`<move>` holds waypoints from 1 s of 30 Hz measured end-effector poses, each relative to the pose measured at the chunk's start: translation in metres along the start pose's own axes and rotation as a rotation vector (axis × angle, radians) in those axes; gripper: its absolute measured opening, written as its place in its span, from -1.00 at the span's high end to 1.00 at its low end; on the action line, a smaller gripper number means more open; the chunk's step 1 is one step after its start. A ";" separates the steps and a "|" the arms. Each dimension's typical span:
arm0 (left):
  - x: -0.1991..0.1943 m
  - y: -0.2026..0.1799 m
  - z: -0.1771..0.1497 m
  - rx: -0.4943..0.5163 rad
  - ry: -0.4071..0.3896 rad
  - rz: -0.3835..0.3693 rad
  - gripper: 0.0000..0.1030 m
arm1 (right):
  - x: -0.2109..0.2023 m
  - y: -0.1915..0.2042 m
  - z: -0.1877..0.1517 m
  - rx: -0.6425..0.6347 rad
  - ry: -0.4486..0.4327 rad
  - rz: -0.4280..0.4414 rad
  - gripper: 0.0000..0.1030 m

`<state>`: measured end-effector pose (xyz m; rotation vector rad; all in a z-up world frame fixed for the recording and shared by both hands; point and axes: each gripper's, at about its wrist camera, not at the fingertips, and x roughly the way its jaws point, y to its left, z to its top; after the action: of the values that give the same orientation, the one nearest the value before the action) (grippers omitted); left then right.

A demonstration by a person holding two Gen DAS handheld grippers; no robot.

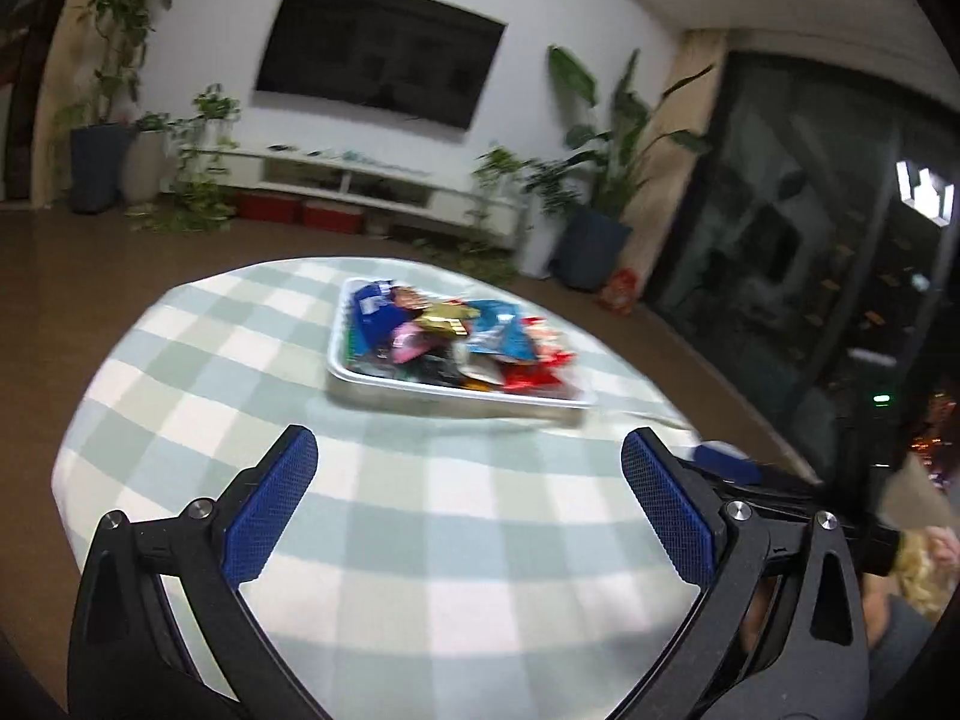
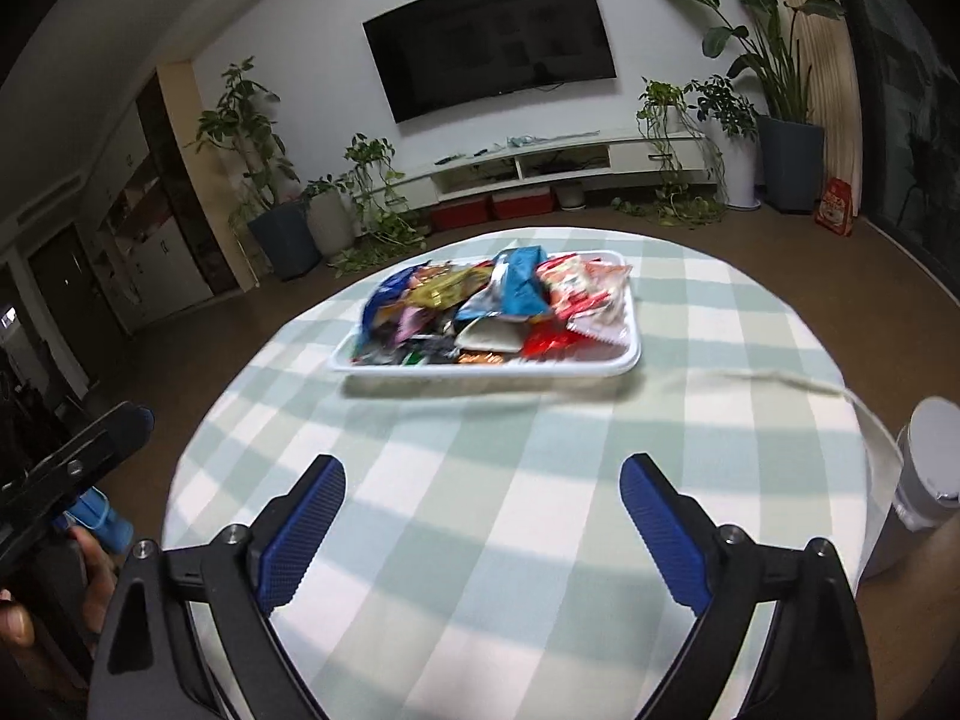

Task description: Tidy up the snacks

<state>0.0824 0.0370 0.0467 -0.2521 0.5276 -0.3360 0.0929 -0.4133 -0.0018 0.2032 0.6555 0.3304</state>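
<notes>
A living room is lying behind the scene, with a dark TV (image 2: 489,39) on the white wall, a low cabinet (image 2: 564,165) under it and potted plants (image 2: 774,102) at either side; in front, a round desk (image 2: 480,510) under a checked cloth is carrying the work.

The snacks (image 2: 498,306) are sitting heaped in a white tray (image 2: 486,365) at about twelve o'clock on the desk, toward its far edge. The packets, blue, red, gold and pink, are overlapping in a loose pile, some leaning over the rim. By the look of it they are all gathered into the tray already and none is lying loose on the cloth, so the collecting seems done; whether any sorting within the tray remains cannot be told, as the pile is blurred.

Nearer in, the right gripper (image 2: 483,531) is hanging over bare cloth at six o'clock, well apart from the tray, its jaws standing wide with nothing between them. The left gripper (image 1: 468,504) is doing the same, jaws fully apart and empty. At four o'clock a grey cup (image 2: 927,468) is standing by the desk's edge, a white strap (image 2: 780,381) trailing toward it.
</notes>
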 end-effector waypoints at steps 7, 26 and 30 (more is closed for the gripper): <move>-0.056 -0.043 -0.015 0.158 -0.014 -0.024 -0.99 | -0.037 0.009 -0.015 0.011 -0.046 0.003 -0.85; -0.118 -0.103 -0.015 0.335 -0.102 0.234 -0.99 | -0.090 0.026 -0.014 -0.040 -0.147 -0.038 -0.85; -0.103 -0.099 -0.012 0.236 -0.024 0.276 -0.99 | -0.096 0.030 -0.012 -0.028 -0.140 -0.123 -0.88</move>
<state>-0.0324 -0.0167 0.1146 0.0457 0.4867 -0.1239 0.0070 -0.4191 0.0511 0.1567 0.5222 0.2056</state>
